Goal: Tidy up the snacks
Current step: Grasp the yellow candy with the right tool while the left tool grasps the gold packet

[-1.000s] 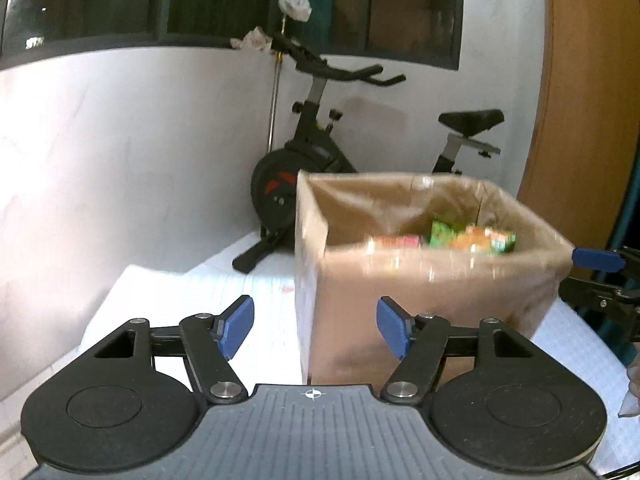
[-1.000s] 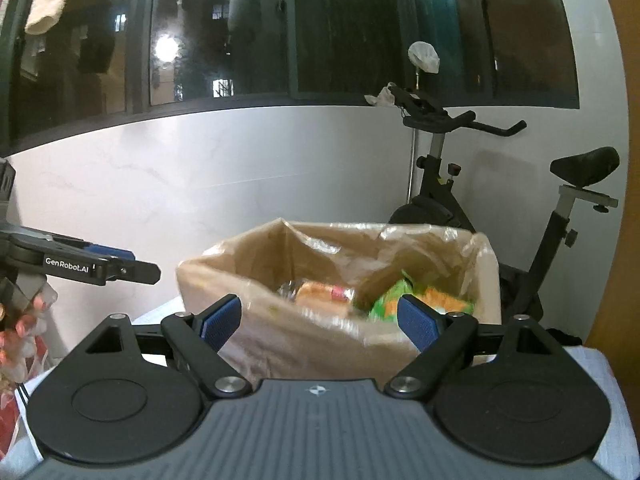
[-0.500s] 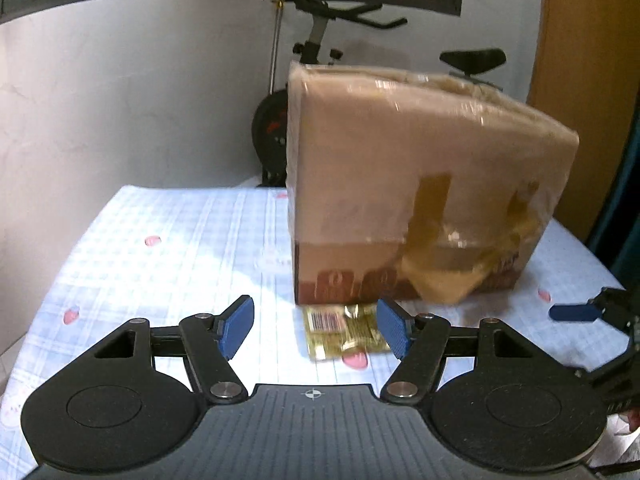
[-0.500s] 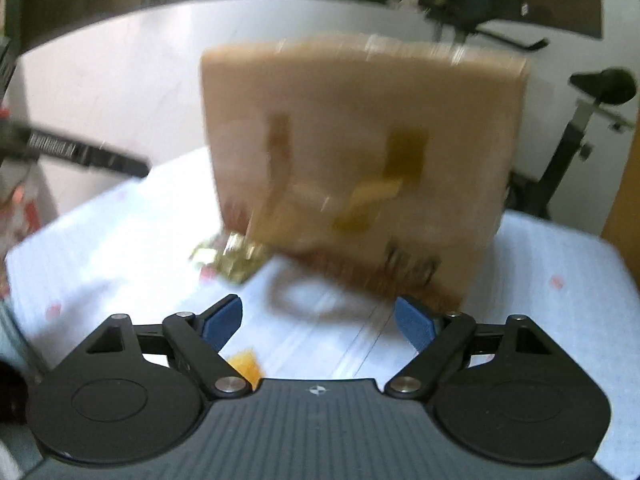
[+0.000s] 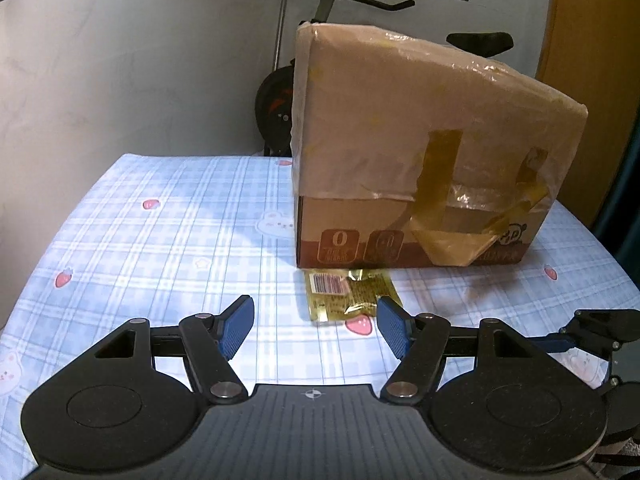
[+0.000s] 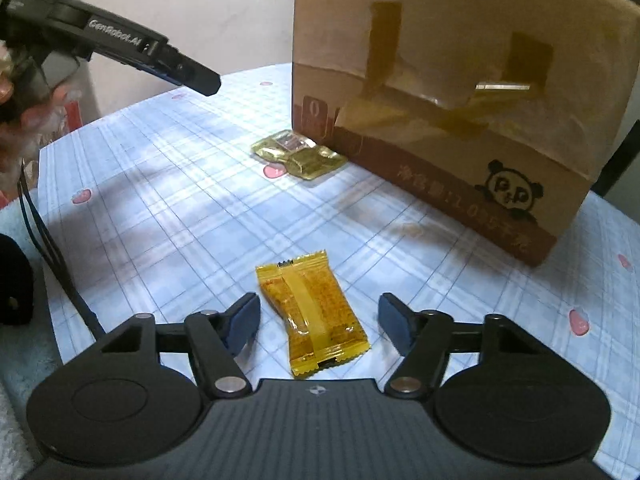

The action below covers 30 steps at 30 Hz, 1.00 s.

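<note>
A taped cardboard box (image 5: 420, 152) stands on the checked tablecloth; it also shows in the right wrist view (image 6: 460, 80). A gold snack packet (image 5: 348, 294) lies against the box's front left corner, just ahead of my open, empty left gripper (image 5: 316, 326); it shows in the right wrist view too (image 6: 298, 154). An orange-yellow snack packet (image 6: 316, 312) lies flat between the open fingers of my right gripper (image 6: 320, 320), which is low over the table and not closed on it.
The left gripper's arm (image 6: 132, 48) crosses the upper left of the right wrist view. The right gripper's tip (image 5: 592, 330) shows at the right edge of the left wrist view. An exercise bike (image 5: 280, 96) stands behind the table by the white wall.
Both grippers have dropped from above the box's open top down to table level in front of it. The two packets on the cloth have come into view.
</note>
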{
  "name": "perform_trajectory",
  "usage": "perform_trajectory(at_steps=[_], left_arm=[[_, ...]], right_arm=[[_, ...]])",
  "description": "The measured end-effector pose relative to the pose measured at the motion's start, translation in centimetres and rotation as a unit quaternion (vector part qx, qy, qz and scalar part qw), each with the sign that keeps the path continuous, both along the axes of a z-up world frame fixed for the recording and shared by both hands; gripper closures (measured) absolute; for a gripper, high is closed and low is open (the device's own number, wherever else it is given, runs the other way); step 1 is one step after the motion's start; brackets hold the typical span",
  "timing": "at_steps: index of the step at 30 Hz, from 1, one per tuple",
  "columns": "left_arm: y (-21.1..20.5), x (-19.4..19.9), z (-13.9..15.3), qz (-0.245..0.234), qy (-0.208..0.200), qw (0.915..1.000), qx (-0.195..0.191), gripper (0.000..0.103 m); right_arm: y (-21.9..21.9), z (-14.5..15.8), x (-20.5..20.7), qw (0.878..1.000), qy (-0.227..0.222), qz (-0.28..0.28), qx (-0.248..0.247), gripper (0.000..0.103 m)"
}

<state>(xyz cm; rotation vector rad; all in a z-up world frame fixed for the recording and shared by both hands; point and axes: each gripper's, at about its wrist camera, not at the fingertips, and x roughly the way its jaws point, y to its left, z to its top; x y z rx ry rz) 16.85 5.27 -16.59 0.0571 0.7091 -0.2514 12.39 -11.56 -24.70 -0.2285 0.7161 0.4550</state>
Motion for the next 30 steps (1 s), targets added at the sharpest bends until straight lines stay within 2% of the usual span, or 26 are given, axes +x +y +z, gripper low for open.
perform_trajectory(at_steps=[1,3,5,8,11,15,19,21,25,27,30], left_arm=[[0.1,0.0,-0.1,0.000,0.002,1.0000,-0.001,0.033],[0.1,0.0,-0.3,0.001,0.005,1.0000,-0.001,0.033],[0.1,0.1,-0.5,0.002,0.007,1.0000,-0.003,0.033],[0.2,0.3,-0.6,0.004,0.012,0.9999,-0.010,0.033],[0.0,0.4,-0.8,0.001,0.014,0.9999,-0.008,0.033],[-0.5,0.9,-1.4,-0.006,0.018,0.9998,0.004,0.033],[-0.9,1.6,-2.0,-0.006,0.023,0.9997,0.006,0.033],[-1.3,2.1,-2.5,-0.004,0.026,0.9996,0.007,0.033],[-2.4,3.2,-3.3,-0.002,0.025,0.9996,0.011,0.032],[-3.0,4.0,-3.8,0.002,0.027,0.9996,0.008,0.027],[-3.1,5.1,-4.2,0.016,0.024,0.9992,-0.029,0.018]], right_arm=[[-0.1,-0.1,0.2,1.000,0.003,0.000,0.006,0.037],[-0.4,-0.1,0.1,1.000,0.007,0.003,0.015,0.045],[-0.5,-0.1,0.3,1.000,0.007,0.002,0.018,0.063],[-0.6,0.1,1.2,1.000,0.014,-0.001,0.025,0.066],[-1.0,0.2,2.0,0.999,0.003,-0.024,0.029,0.066],[-2.2,0.2,3.3,0.995,-0.020,-0.086,0.036,0.067],[-3.5,-0.3,3.7,0.986,-0.031,-0.154,0.060,0.067],[-3.9,-0.7,3.7,0.983,-0.032,-0.170,0.063,0.067],[-4.0,-0.6,3.0,0.982,-0.051,-0.172,0.064,0.067],[-3.9,-0.6,2.9,0.982,-0.056,-0.167,0.061,0.067],[-3.4,-0.7,2.9,0.985,-0.057,-0.154,0.053,0.067]])
